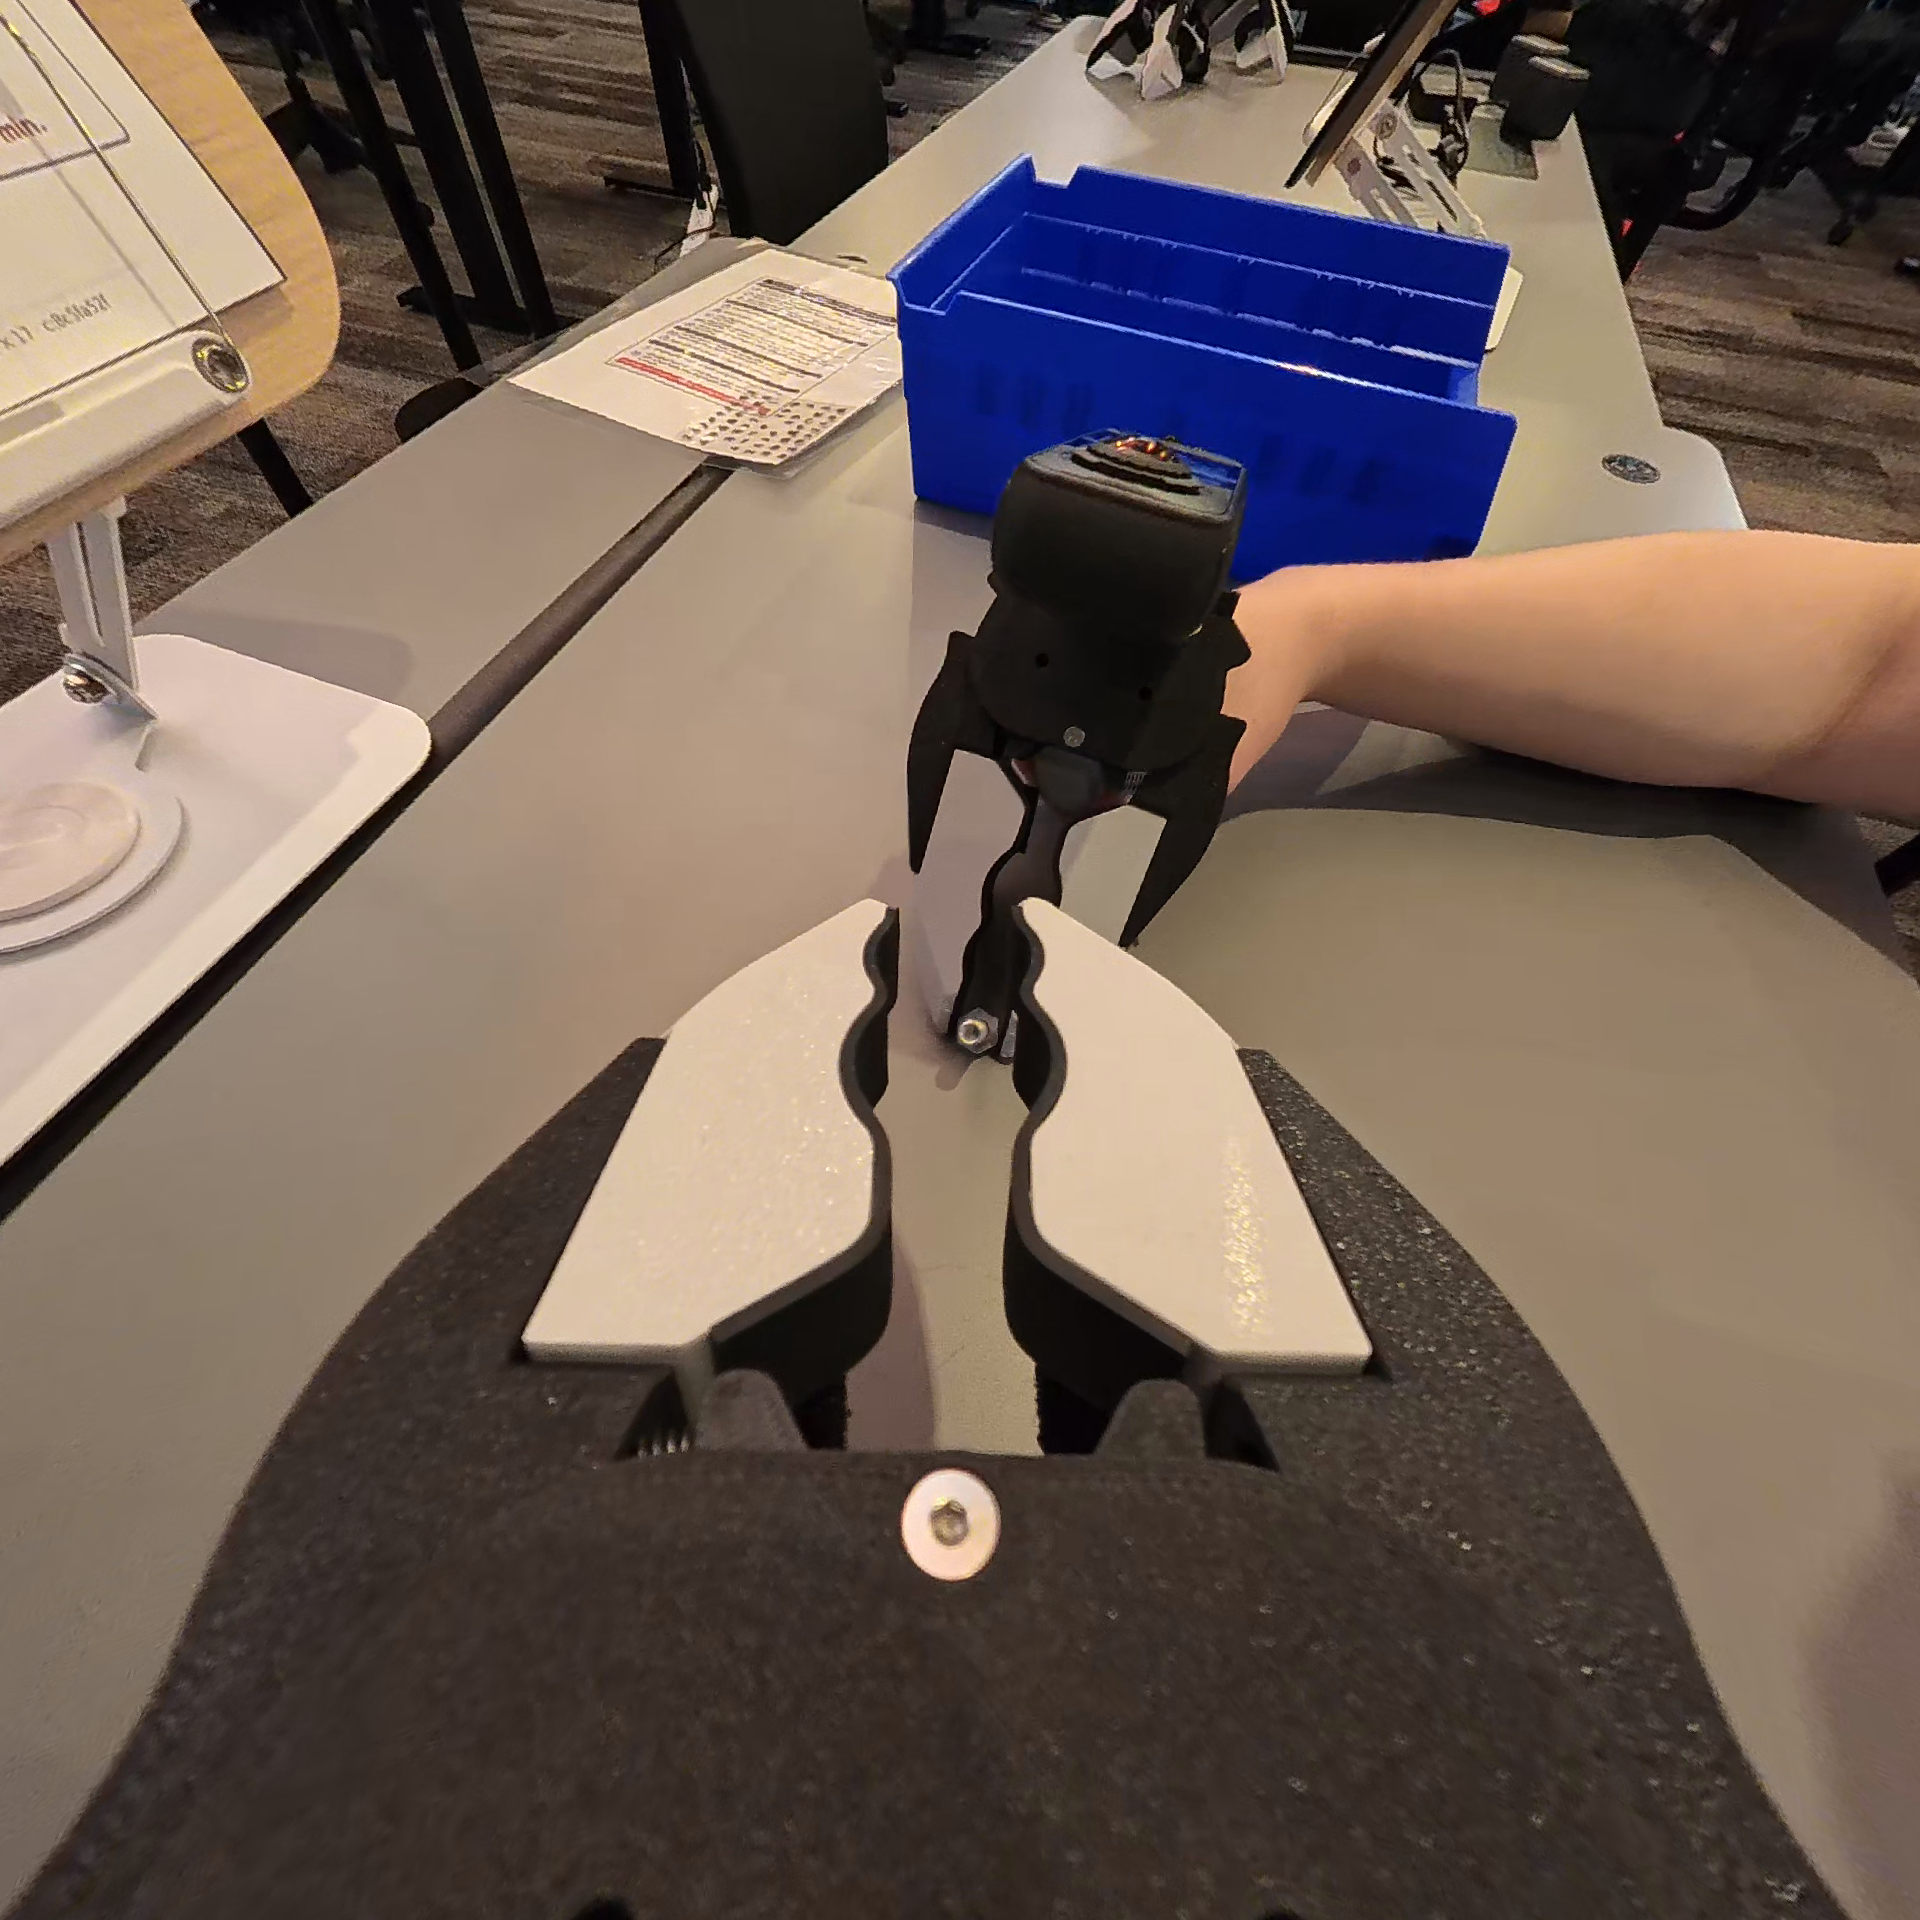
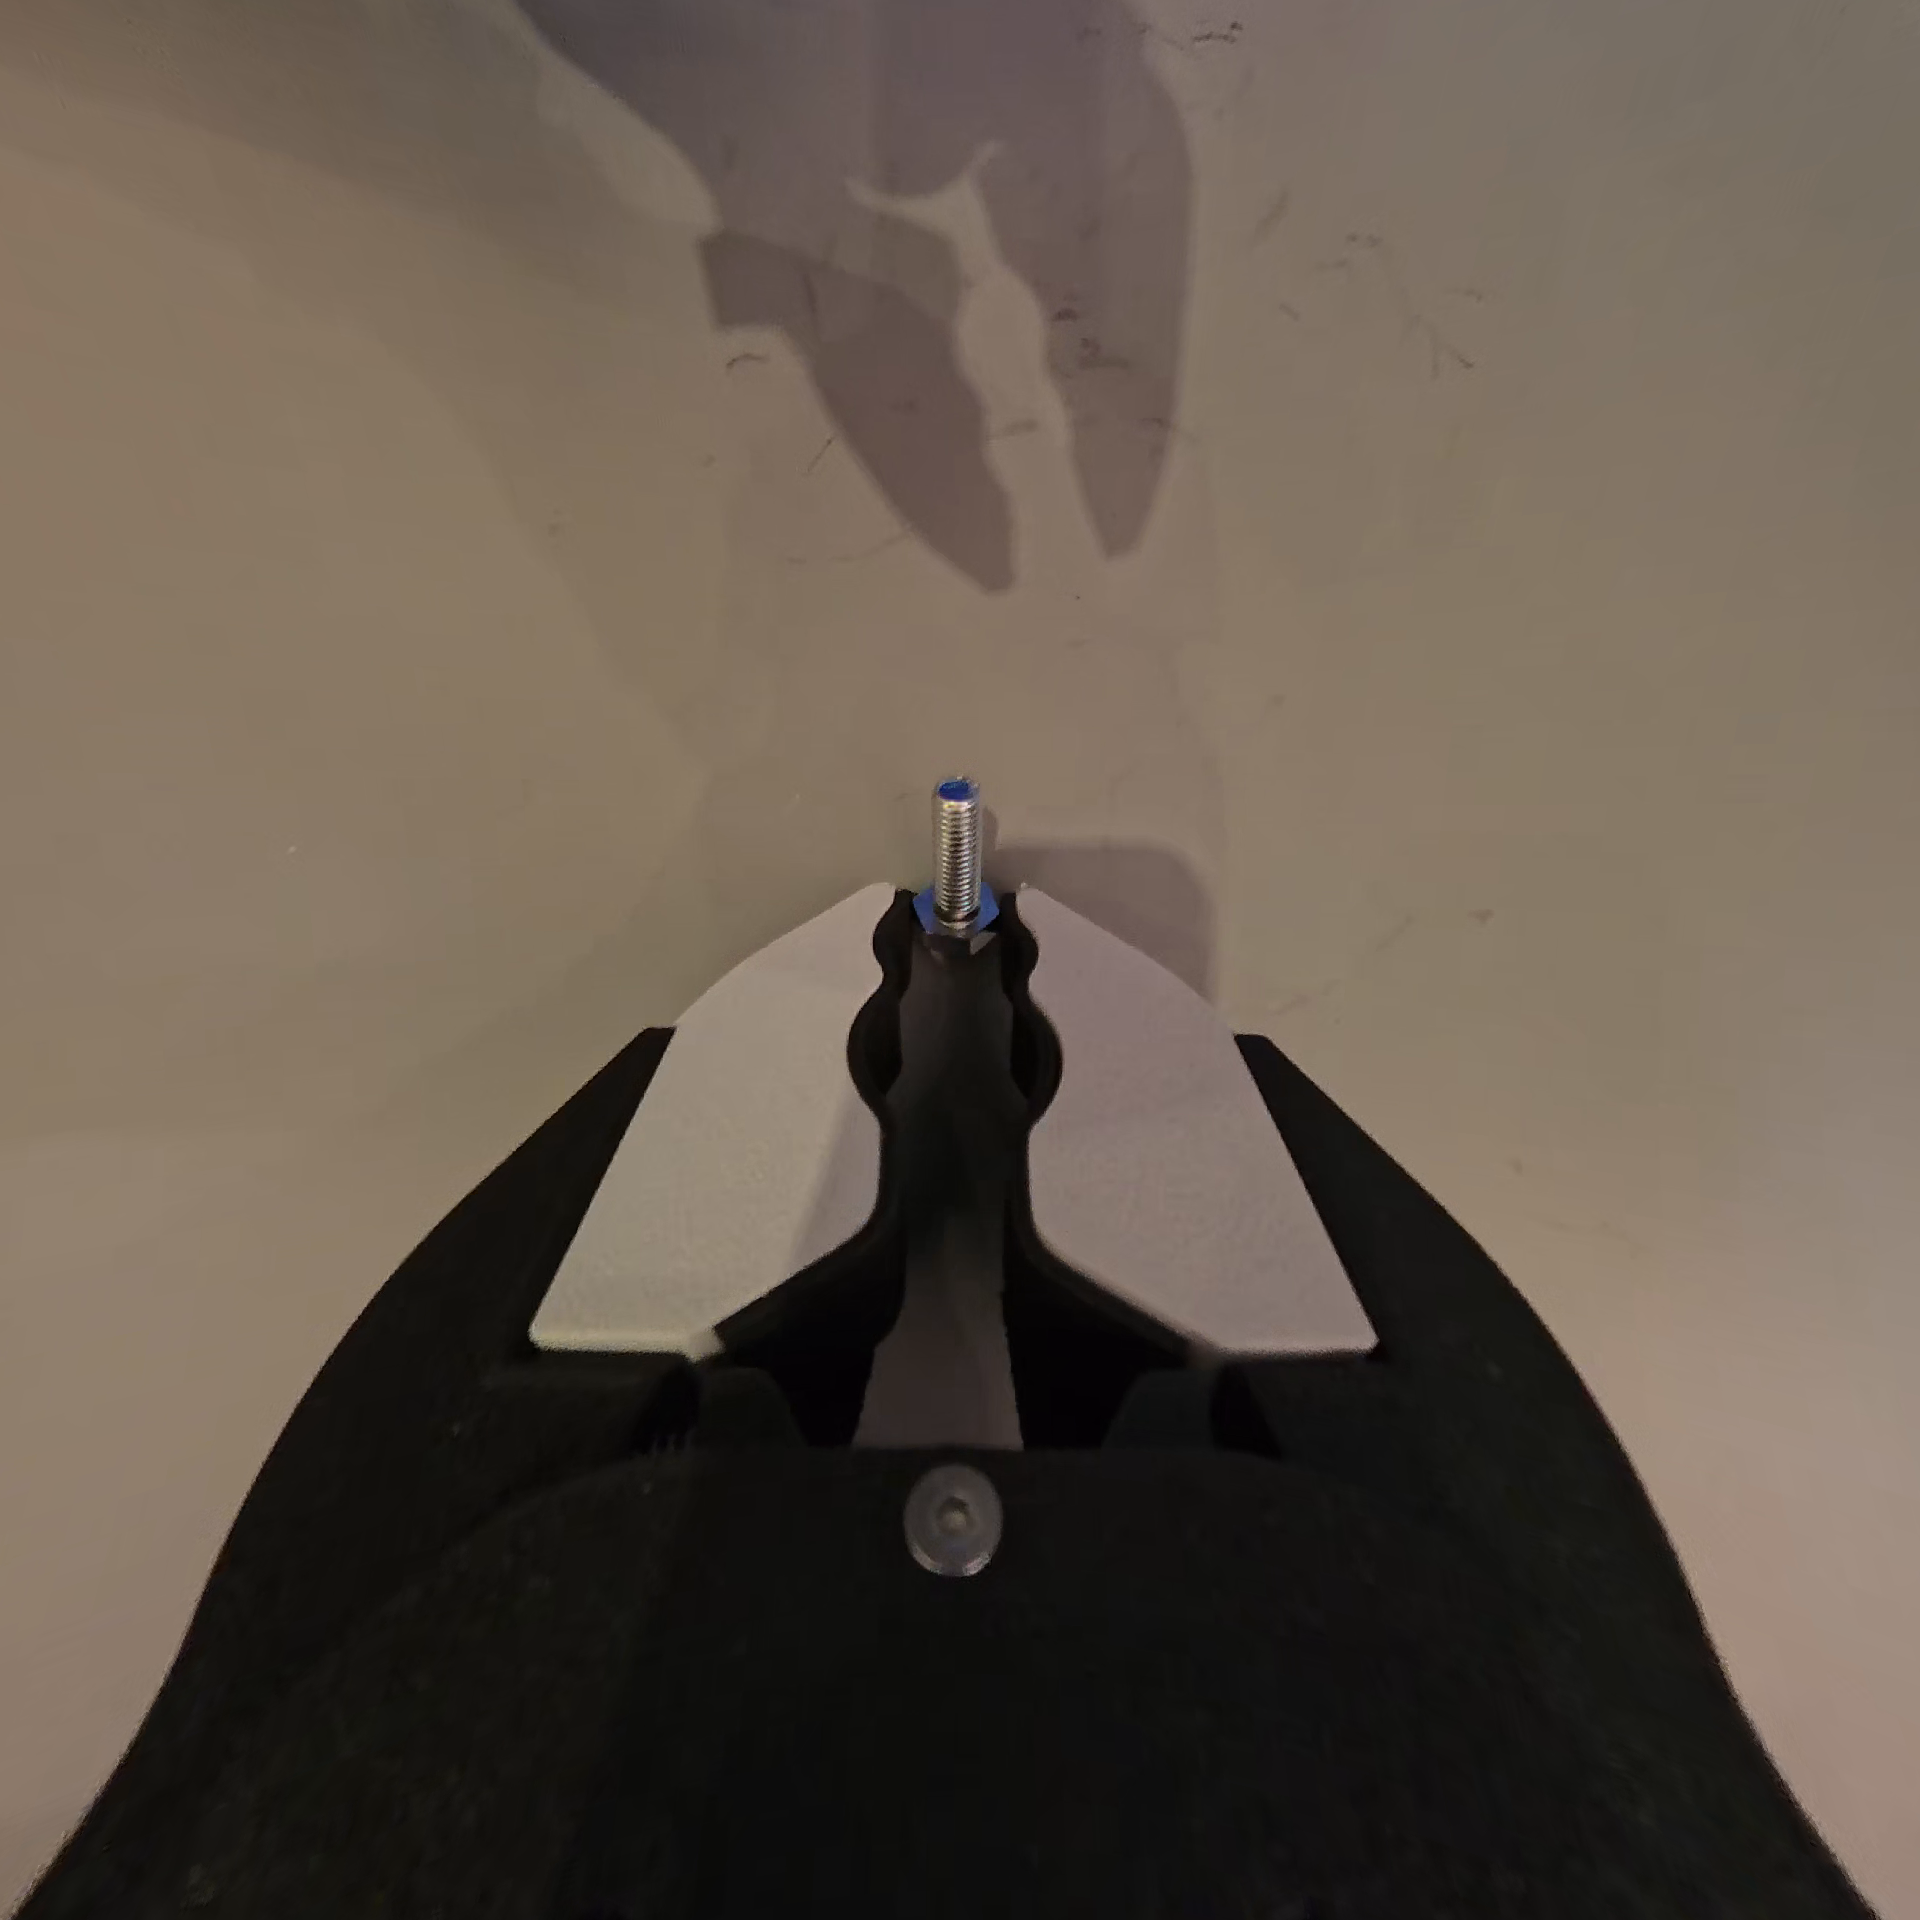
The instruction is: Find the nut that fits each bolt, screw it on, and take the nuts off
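- Right gripper (image 2: 958,914) points down at the grey table (image 2: 416,520), fingers clamped on a steel bolt (image 2: 956,847) at its blue-marked hex nut (image 2: 956,916); the threaded end sticks out past the tips.
- Left gripper (image 1: 956,997) sits low on the near side, fingers apart around that bolt's end (image 1: 974,1031), not yet touching.
- Light, rigid and slick metal, I'd say: best taken across the nut's flats, not the threads.
- Blue bin (image 1: 1195,353) waits far off on the table.

Print, perhaps too small to read, on laminated sheet (image 1: 753,358) and stand-mounted board (image 1: 94,218)
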Demonstrator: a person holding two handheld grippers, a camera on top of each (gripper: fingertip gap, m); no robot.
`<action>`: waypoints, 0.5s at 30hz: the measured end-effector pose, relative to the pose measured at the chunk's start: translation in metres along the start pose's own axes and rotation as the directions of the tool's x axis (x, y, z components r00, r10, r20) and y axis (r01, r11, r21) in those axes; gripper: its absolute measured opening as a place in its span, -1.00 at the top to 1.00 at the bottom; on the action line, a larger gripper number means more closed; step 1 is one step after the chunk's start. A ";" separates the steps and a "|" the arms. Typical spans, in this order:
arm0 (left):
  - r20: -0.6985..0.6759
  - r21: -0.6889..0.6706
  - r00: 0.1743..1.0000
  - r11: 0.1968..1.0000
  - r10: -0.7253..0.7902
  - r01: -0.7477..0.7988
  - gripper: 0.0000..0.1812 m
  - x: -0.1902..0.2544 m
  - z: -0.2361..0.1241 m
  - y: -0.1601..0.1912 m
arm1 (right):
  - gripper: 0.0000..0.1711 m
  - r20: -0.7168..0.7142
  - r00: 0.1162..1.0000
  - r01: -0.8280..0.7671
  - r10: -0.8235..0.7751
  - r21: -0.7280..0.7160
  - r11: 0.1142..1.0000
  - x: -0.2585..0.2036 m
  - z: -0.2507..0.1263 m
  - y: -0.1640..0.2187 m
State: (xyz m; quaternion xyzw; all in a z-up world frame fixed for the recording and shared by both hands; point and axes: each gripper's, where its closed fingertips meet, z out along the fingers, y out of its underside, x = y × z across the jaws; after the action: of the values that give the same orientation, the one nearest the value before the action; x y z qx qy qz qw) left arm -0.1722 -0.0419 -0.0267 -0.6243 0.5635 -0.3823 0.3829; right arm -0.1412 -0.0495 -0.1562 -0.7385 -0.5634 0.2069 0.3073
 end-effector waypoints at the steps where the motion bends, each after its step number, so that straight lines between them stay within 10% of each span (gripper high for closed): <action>1: 0.002 0.000 1.000 1.000 0.000 0.000 0.80 0.000 0.000 0.000 | 0.82 -0.002 1.000 0.004 -0.004 -0.003 1.000 0.000 0.000 0.000; 15: -0.003 -0.011 1.000 1.000 -0.005 0.005 0.80 0.000 -0.001 0.001 | 0.76 0.021 1.000 0.013 -0.013 -0.014 1.000 -0.001 -0.007 0.007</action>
State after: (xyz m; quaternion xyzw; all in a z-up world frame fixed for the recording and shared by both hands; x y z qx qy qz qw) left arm -0.1734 -0.0418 -0.0275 -0.6271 0.5646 -0.3813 0.3777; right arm -0.1320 -0.0536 -0.1559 -0.7347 -0.5727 0.2089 0.2975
